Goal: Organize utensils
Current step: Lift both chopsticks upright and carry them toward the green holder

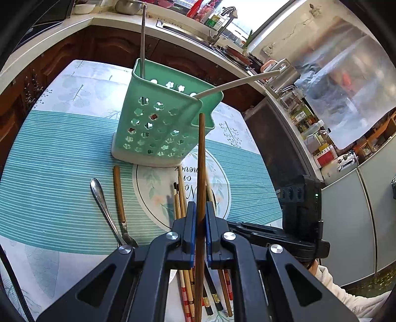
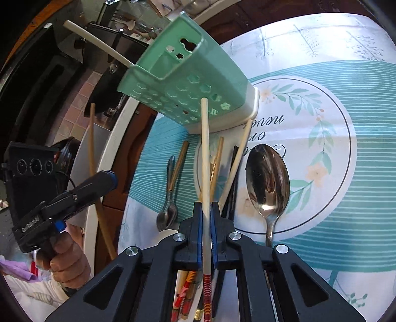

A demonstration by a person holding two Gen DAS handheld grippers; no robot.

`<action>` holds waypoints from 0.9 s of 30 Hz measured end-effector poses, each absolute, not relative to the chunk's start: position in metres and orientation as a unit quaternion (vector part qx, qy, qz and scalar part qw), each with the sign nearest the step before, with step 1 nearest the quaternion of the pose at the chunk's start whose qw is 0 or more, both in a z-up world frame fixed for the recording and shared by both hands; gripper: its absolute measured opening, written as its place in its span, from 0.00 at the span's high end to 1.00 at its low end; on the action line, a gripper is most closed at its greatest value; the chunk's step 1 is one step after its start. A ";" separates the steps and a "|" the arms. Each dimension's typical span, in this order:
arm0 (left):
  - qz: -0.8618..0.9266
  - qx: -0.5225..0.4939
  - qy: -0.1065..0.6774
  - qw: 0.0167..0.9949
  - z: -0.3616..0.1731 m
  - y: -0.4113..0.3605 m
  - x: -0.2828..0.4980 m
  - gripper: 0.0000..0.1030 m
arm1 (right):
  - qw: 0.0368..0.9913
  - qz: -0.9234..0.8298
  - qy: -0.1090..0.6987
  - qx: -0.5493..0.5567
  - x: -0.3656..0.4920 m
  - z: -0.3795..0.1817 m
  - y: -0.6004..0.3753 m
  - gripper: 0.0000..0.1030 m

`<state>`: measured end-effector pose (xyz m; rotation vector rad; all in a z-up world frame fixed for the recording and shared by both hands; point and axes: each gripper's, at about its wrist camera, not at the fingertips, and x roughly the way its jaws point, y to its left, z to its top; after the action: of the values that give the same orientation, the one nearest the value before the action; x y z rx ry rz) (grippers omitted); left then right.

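My left gripper [image 1: 200, 210] is shut on a dark brown wooden chopstick [image 1: 201, 161] whose tip points at the green perforated utensil holder [image 1: 158, 119]. The holder has a metal rod [image 1: 143, 37] and a white stick [image 1: 237, 83] in it. My right gripper [image 2: 207, 210] is shut on a pale chopstick [image 2: 205, 148] with a red-striped end, its tip near the holder [image 2: 193, 84]. The left gripper [image 2: 74, 195] also shows in the right wrist view, holding the brown chopstick [image 2: 92, 148]. Loose chopsticks [image 1: 179, 195] lie under both grippers.
A small spoon [image 1: 104, 205] and a brown stick [image 1: 119, 195] lie left on the striped tablecloth [image 1: 49, 153]. A large steel spoon [image 2: 268, 183] lies right of the right gripper. Kitchen counter [image 1: 118, 21], sink and bottles stand behind the table.
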<state>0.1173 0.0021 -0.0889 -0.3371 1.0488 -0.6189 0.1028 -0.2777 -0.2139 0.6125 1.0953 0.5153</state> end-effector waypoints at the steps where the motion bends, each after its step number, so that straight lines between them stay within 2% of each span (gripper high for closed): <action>1: -0.289 -0.156 0.488 0.809 -0.087 0.002 0.116 0.96 | 0.780 0.238 0.501 0.291 0.100 -0.210 -0.281 0.95; 7: -0.278 -0.145 0.459 0.831 -0.065 0.003 0.109 0.96 | 0.807 0.231 0.447 0.310 0.074 -0.174 -0.296 0.95; 15: -0.252 -0.108 0.378 0.884 -0.001 0.000 0.109 0.96 | 0.883 0.214 0.330 0.255 0.056 -0.065 -0.293 0.95; 20: -0.225 -0.088 0.334 0.911 0.037 -0.002 0.131 0.96 | 0.916 0.191 0.271 0.225 0.081 -0.010 -0.289 0.95; 27: -0.179 -0.100 0.275 0.939 0.075 0.008 0.175 0.96 | 0.943 0.161 0.217 0.193 0.137 0.039 -0.297 0.95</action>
<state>0.1751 0.0082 0.0746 -0.2035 0.5622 -0.3645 0.1369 -0.2971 0.0387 0.3928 0.4415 0.3285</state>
